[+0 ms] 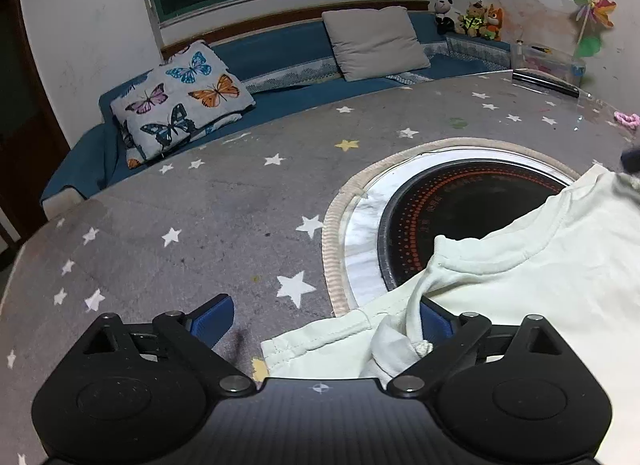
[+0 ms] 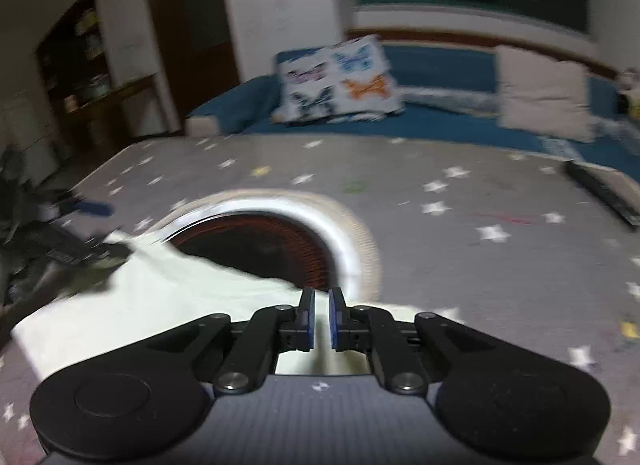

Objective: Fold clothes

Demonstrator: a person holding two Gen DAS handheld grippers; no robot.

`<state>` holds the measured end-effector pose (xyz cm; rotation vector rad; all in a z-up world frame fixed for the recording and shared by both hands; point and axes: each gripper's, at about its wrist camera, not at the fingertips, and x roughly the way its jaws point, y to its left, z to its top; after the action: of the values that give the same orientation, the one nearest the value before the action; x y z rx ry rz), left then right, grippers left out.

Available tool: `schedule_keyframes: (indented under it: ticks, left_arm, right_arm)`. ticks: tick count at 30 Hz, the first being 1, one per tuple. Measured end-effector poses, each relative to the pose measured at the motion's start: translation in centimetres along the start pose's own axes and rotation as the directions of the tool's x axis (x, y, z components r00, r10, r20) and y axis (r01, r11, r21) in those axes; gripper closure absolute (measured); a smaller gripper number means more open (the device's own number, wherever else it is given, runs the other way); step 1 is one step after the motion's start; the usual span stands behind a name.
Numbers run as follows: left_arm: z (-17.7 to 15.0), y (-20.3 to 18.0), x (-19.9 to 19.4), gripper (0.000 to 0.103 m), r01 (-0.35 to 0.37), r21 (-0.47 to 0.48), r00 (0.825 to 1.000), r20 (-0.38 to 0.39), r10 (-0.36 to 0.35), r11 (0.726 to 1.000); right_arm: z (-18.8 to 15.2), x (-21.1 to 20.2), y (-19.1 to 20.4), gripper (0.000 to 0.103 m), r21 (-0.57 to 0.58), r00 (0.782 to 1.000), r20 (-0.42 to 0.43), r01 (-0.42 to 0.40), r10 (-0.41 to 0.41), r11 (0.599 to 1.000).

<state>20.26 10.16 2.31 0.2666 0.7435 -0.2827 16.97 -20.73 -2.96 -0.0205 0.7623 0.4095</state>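
Grey star-print cover on the counter [image 1: 180, 201], blue sofa [image 1: 280, 53] and cushions behind, dark window above. Round heater plate [image 1: 460, 201] set into the counter middle.

Shirt [image 1: 540, 277]: pale green-white tee, lying on the counter, collar end draped partly over the heater plate. Same shirt [image 2: 180, 293] in the right view, spread left of centre.

Left tongs [image 1: 326, 317]: wide open, straddling a sleeve or shoulder edge; the right pad is touching or tucked against bunched cloth, the left pad sits over bare counter. Not clamped. Looks like lining up for a pinch at the shoulder seam, since that gives a clean fold line.

Right tongs [image 2: 322, 319]: nearly closed, narrow gap between the pads, at the shirt's near edge by the plate rim. No cloth visible in the gap; frame is motion-blurred, so a thin pinch can't be ruled out.

Judgement: early stage, no folds visible yet. Risk: the cloth over the recessed plate could sag and spoil the crease.
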Motion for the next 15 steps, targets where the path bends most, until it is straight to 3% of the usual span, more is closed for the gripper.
schedule_keyframes:
  ticks: [2, 6, 15]
  left_arm:
    - [0.0, 0.0, -0.1, 0.005, 0.008, 0.009, 1.0, -0.005, -0.008, 1.0]
    - [0.1, 0.3, -0.9, 0.004, 0.007, 0.049, 1.0, -0.003, -0.007, 0.999]
    - [-0.1, -0.6, -2.2, 0.0, 0.013, 0.194, 1.0, -0.002, -0.013, 0.981]
  right_arm:
    - [0.1, 0.6, 0.8, 0.096, -0.013, 0.998, -0.025, -0.052, 0.052, 0.999]
    - [-0.2, 3.4, 0.2, 0.096, 0.031, 0.994, -0.095, -0.044, 0.047, 0.999]
    - [-0.7, 3.6, -0.3, 0.096, 0.029, 0.993, -0.11, -0.037, 0.039, 0.999]
